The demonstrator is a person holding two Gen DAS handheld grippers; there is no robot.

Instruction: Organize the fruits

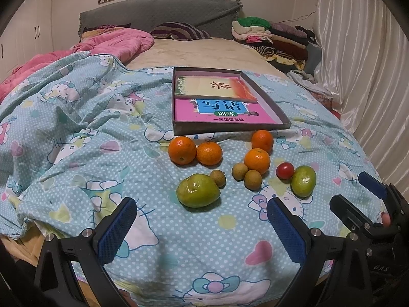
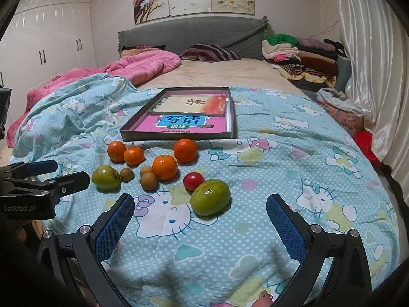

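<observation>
So nothing is picked up yet — both grippers are wide open and hold nothing. On the left, the left gripper (image 1: 202,226) waits near a big green fruit (image 1: 198,190) on the blanket (image 1: 76,133). In the middle sit four oranges (image 1: 257,160) and three small brown fruits. On the right, the right gripper (image 2: 200,226) faces another green fruit (image 2: 210,200) — probably the first grab, then into the box (image 2: 176,136).

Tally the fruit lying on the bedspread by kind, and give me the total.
Oranges: 4
Green fruits: 2
Small brown round fruits: 3
Red tomato: 1
Total: 10
</observation>
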